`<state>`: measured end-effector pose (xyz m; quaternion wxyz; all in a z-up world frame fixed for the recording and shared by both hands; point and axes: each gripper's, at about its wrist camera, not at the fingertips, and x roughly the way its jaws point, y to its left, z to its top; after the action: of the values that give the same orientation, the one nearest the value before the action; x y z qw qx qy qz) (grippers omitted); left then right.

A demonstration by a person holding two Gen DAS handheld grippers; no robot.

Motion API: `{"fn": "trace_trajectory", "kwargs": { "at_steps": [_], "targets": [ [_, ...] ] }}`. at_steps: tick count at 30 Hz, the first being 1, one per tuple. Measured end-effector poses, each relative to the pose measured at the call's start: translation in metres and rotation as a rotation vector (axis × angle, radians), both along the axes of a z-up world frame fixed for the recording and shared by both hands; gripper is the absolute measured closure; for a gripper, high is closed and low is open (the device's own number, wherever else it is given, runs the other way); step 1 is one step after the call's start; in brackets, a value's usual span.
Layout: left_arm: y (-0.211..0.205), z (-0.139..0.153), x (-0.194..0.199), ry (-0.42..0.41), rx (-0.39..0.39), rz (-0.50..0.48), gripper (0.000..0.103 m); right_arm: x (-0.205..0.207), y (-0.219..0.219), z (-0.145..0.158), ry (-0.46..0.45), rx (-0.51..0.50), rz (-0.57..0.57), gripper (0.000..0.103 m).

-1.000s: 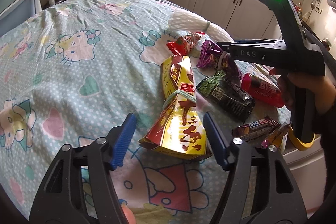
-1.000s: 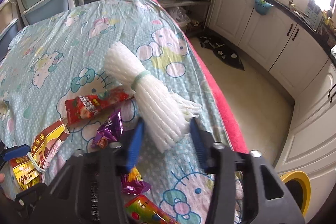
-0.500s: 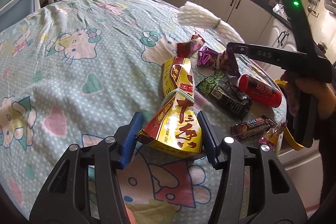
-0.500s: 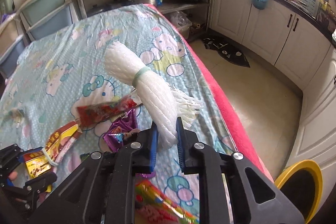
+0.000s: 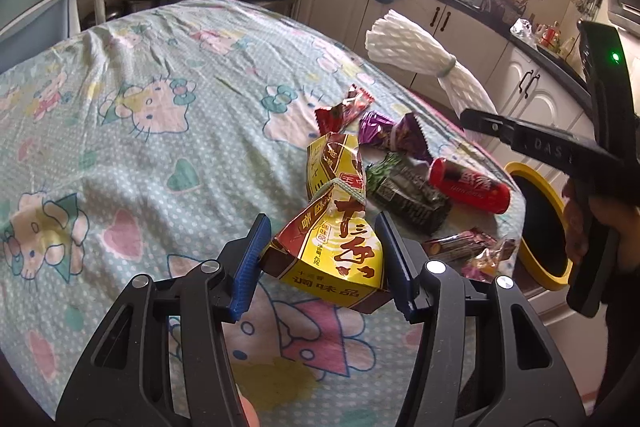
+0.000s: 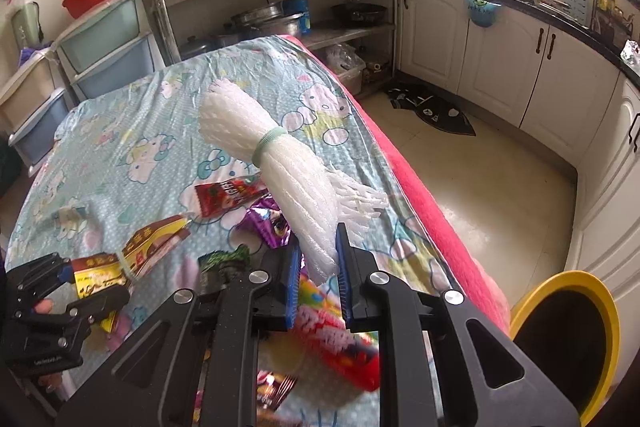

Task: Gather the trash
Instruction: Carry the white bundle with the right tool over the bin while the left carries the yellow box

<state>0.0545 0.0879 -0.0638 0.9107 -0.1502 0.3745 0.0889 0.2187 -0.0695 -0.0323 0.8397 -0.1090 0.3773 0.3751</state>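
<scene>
Just beside the yellow bin (image 6: pixel 568 343), my right gripper (image 6: pixel 318 267) pinches the light, squashy foam-net bundle (image 6: pixel 280 163) at its loose end, while my left gripper (image 5: pixel 320 263) squeezes the crinkly yellow seasoning packet (image 5: pixel 332 247) by its wide bottom.

You see glossy foil on the yellow seasoning packet (image 5: pixel 340 247), soft white foam netting (image 6: pixel 280 171), and matt printed cloth on the surface (image 5: pixel 140 147).

pale blue cartoon-cat print tablecloth (image 5: pixel 168 131) with pink hearts and white dots | white foam-net bundle (image 6: pixel 280 167), pale green band | yellow-and-red seasoning packet (image 5: pixel 336 235), red characters | purple crinkled wrapper (image 5: pixel 390 137) | red cylindrical snack tube (image 5: pixel 470 185) | yellow-rimmed black bin (image 6: pixel 568 339) | red table edge (image 6: pixel 432 211)
</scene>
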Motion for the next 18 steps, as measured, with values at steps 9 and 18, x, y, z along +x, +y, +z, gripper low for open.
{"fn": "trace_trajectory", "kwargs": {
  "at_steps": [9,18],
  "targets": [
    [-0.013,0.023,-0.004,-0.052,0.024,-0.023,0.057,-0.024,-0.029,0.017,-0.021,0.055,-0.02,0.087],
    [-0.036,0.046,0.001,-0.103,0.048,-0.071,0.057,-0.039,-0.064,0.032,-0.037,0.104,-0.071,0.087]
  ]
}}
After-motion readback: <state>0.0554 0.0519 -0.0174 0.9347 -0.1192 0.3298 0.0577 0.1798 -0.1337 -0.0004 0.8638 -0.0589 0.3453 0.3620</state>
